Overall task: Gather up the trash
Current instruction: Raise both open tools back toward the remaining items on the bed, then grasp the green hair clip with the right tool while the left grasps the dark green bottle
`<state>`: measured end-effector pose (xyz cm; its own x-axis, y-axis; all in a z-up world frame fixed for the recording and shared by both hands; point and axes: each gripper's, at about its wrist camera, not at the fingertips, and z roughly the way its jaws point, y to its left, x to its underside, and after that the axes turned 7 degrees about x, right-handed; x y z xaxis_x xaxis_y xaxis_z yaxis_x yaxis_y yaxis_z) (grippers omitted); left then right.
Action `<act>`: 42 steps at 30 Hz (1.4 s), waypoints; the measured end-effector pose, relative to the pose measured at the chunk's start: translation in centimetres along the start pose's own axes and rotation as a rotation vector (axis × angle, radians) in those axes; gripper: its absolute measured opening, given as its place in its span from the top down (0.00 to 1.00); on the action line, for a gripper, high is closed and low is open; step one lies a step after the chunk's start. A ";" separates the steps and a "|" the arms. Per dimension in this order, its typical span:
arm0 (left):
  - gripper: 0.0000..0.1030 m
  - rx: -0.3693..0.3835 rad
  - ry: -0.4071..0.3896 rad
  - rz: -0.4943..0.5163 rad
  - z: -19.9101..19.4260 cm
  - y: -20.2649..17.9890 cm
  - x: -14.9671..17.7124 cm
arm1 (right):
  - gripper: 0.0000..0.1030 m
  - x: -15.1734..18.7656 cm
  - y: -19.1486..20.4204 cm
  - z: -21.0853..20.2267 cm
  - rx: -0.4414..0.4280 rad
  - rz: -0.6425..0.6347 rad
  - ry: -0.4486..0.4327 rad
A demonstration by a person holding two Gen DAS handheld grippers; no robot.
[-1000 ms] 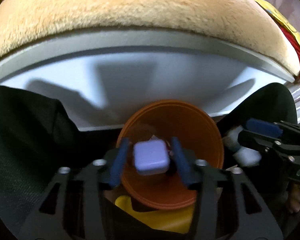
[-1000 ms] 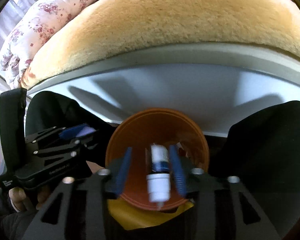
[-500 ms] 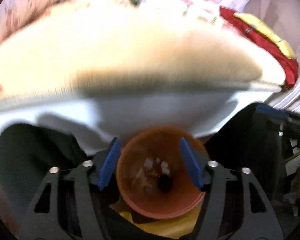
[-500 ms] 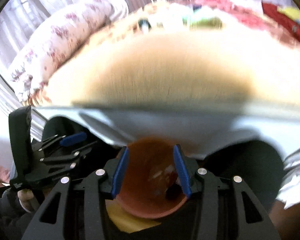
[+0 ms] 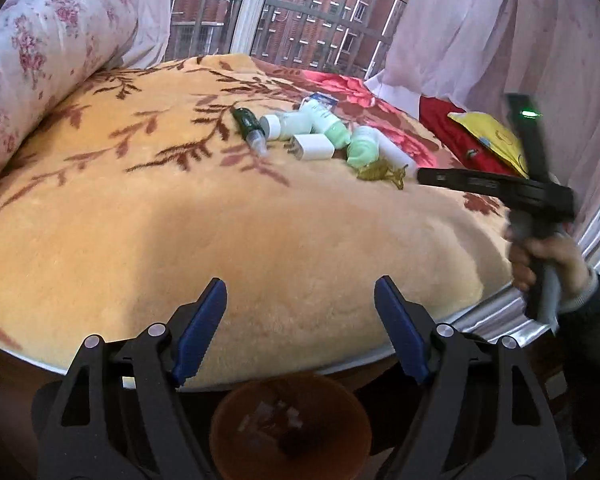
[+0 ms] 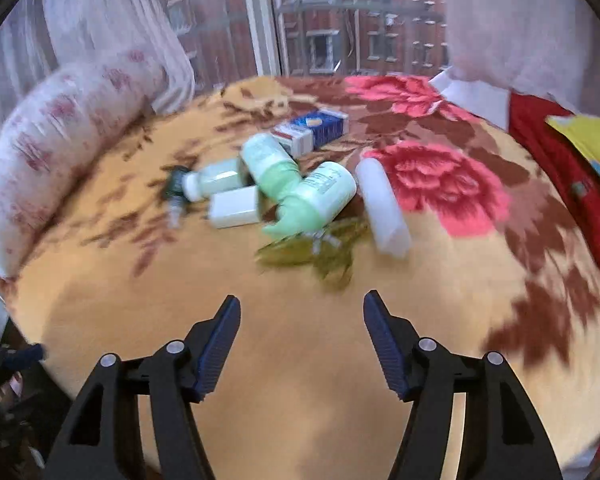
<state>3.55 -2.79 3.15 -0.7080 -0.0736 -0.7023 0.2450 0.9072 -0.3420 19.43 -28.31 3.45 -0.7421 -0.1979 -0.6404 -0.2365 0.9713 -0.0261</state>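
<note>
Hovering wide apart and empty, the left gripper [image 5: 300, 328] and right gripper [image 6: 302, 344] face the trash pile [image 6: 296, 192] on the blanket [image 6: 340, 360]; its labels are too blurred to read.

A cluster of trash is lying on the floral blanket: a pale green bottle [image 6: 320, 196] on its side is touching a second green bottle [image 6: 270, 164], a white-capped bottle [image 6: 214, 182], and a white block [image 6: 236, 208]. A white tube [image 6: 382, 206] and a blue-and-white box [image 6: 312, 130] are lying just beside them. An orange bin [image 5: 290, 426] is sitting below the bed edge, holding scraps.
</note>
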 end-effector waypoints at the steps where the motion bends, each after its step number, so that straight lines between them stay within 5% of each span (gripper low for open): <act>1: 0.28 -0.009 -0.002 0.005 0.1 -0.1 0.0 | 0.39 -0.3 -0.2 0.9 0.005 -0.017 0.011; 9: 0.28 -0.028 0.006 -0.003 1.2 0.7 -1.1 | 0.39 -2.9 -0.6 6.2 -0.033 -0.126 0.089; 15: 0.28 -0.051 0.027 -0.010 2.1 1.2 -1.5 | 0.49 -3.7 -0.5 9.3 -0.081 -0.148 0.162; 17: 0.28 -0.049 0.033 -0.015 2.4 1.3 -1.7 | 0.71 -3.8 -1.1 9.4 -0.128 -0.115 0.163; 20: 0.28 -0.045 0.044 -0.013 3.1 1.4 -2.2 | 0.72 -3.5 -1.8 9.4 -0.162 -0.071 0.170; 30: 0.28 -0.066 0.083 -0.048 9.2 3.0 -8.5 | 0.72 -1.2 -2.5 4.1 -0.174 0.015 -0.020; 42: 0.27 -0.286 0.140 -0.108 17.9 7.6 -16.3 | 0.71 0.3 -5.2 2.8 -0.242 0.147 -0.090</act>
<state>28.84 -2.13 0.87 -0.8089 -0.1362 -0.5719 -0.0186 0.9782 -0.2067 22.24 -33.02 1.24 -0.7234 -0.0348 -0.6896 -0.2813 0.9269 0.2484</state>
